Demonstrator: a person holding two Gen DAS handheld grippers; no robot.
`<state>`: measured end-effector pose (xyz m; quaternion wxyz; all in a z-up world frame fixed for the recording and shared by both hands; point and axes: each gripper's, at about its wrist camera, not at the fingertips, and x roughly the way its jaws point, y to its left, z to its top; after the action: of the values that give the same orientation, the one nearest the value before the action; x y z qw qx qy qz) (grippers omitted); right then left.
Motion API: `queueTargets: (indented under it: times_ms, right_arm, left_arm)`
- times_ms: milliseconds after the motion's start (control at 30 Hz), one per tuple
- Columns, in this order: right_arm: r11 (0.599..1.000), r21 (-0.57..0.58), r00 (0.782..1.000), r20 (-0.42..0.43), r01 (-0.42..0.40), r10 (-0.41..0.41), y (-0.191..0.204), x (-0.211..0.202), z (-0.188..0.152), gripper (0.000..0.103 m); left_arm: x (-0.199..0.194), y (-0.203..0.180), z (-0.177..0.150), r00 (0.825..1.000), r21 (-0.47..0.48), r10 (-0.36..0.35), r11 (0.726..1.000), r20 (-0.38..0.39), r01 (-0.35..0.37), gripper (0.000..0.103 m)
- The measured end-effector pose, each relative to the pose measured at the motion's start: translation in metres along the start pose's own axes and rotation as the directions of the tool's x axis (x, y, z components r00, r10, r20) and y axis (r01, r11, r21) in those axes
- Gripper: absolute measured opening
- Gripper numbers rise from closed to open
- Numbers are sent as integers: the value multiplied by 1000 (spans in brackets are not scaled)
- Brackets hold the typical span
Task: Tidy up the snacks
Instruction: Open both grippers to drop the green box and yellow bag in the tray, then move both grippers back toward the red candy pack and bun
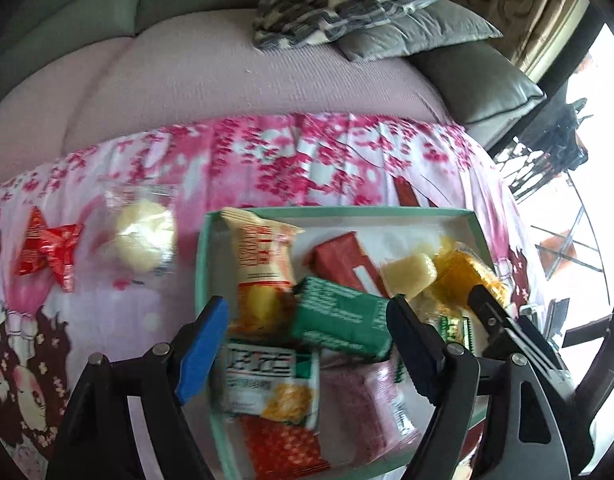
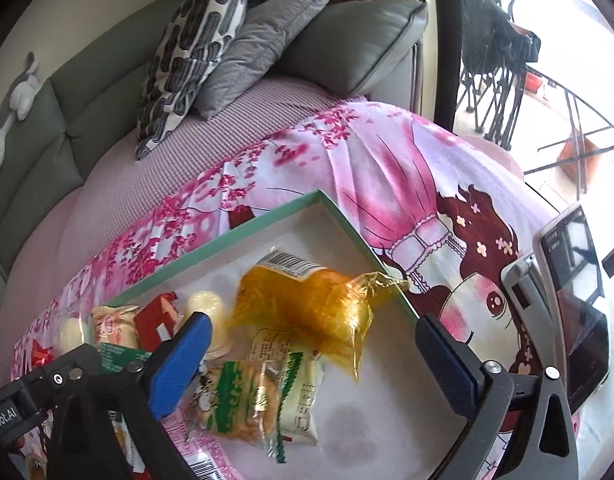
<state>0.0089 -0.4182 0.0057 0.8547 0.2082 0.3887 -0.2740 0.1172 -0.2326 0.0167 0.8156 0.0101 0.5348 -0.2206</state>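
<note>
Left tongs [image 1: 307,344] wide apart, empty | right tongs [image 2: 315,360] wide apart, empty | over snack box [image 1: 387,211]

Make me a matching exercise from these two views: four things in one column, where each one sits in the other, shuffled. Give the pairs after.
Things:
1. red star-shaped packet
2. green packet
3. patterned pillow
4. orange-yellow clear bag

Places:
A. inside the green-rimmed box, near its right-hand rim
B. on the sofa, leaning against a grey cushion
C. on the pink cloth, outside the box, to its left
D. inside the box, between the open left gripper's fingers in view

Pairs: 1-C, 2-D, 3-B, 4-A
</note>
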Motion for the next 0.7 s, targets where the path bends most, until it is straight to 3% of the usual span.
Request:
queueTargets:
  times_ms: [133, 300, 500, 700]
  right_arm:
    - [999, -39, 1000, 20, 7, -6, 11, -11, -1, 103]
    - [997, -76, 1000, 16, 9, -8, 27, -24, -4, 103]
    - [996, -92, 1000, -26, -9, 7, 46, -35, -14, 103]
    - [986, -150, 996, -61, -75, 67, 83, -44, -30, 103]
  left_arm:
    - [-11, 21, -6, 997, -30, 72, 997, 33, -71, 90]
    - [-17, 54, -17, 979, -70, 201, 978, 36, -198, 90]
    - [-17, 104, -37, 928, -110, 372, 922, -15, -371, 90]
    - [-28, 146, -51, 896, -151, 442, 884, -36, -442, 90]
